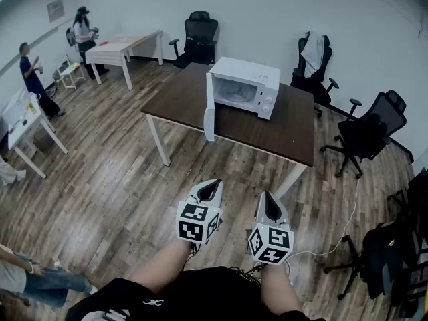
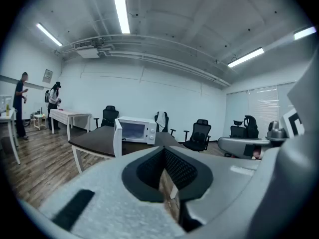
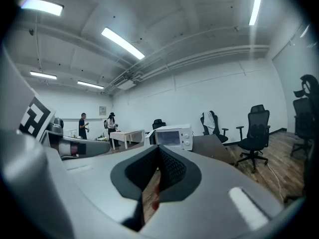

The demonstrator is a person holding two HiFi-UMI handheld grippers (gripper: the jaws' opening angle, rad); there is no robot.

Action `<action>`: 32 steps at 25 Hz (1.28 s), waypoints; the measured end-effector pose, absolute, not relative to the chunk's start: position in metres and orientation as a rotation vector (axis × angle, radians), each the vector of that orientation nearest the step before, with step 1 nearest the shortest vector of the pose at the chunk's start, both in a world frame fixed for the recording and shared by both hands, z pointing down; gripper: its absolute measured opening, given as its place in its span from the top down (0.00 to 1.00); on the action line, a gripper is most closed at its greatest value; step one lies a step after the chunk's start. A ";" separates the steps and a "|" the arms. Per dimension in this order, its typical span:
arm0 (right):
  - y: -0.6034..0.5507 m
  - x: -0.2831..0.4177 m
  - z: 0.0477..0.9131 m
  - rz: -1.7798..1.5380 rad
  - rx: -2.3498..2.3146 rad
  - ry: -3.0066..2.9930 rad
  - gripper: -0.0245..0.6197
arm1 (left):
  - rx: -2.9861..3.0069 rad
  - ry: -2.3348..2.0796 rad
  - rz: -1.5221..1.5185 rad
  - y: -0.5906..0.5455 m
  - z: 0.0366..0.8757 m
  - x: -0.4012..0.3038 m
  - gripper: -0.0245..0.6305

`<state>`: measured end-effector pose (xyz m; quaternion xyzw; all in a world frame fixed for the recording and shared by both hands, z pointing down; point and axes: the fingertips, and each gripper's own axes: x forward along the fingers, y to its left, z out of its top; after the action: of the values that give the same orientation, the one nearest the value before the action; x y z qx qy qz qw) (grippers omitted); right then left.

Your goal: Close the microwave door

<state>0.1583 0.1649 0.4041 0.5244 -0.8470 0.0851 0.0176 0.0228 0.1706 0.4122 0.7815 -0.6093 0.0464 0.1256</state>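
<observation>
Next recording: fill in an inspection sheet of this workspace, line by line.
Surface: dark brown wooden table with white legs, standing on a wood-plank floor.
Job's things: white microwave on the table; its white door stands wide open.
Clutter: nothing seen.
Grippers: left gripper and right gripper both empty, jaws shut, well short of the table.
Cables: white cable trailing over the floor at right.
Surroundings: black office chairs, white tables, people far left.
</observation>
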 end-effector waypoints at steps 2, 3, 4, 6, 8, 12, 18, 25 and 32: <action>0.164 0.159 0.404 0.264 1.625 -2.635 0.95 | 2.270 -1.768 0.131 0.169 0.413 0.025 0.95; 0.164 0.159 0.404 0.264 1.622 -2.637 0.95 | 2.266 -1.765 0.129 0.169 0.413 0.026 0.95; 0.164 0.160 0.404 0.263 1.617 -2.638 0.95 | 2.262 -1.762 0.125 0.169 0.414 0.027 0.95; 0.164 0.159 0.405 0.262 1.609 -2.641 0.95 | 2.252 -1.762 0.120 0.170 0.414 0.026 0.95; 0.163 0.157 0.406 0.264 1.604 -2.643 0.95 | 2.243 -1.769 0.119 0.171 0.414 0.023 0.95; 0.164 0.149 0.404 0.262 1.581 -2.681 0.95 | 2.233 -1.780 0.122 0.172 0.415 0.016 0.95; 0.171 0.123 0.406 0.250 1.532 -2.698 0.95 | 2.220 -1.789 0.127 0.179 0.420 -0.003 0.95; 0.176 0.085 0.407 0.243 1.554 -2.682 0.95 | 2.215 -1.776 0.108 0.183 0.424 -0.042 0.95; 0.184 0.055 0.413 0.229 1.604 -2.637 0.95 | 2.231 -1.710 0.061 0.185 0.432 -0.079 0.95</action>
<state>0.0553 0.1845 0.4131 0.5182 -0.8518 0.0740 0.0231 -0.0790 0.1848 0.4321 0.7827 -0.5998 0.0212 0.1644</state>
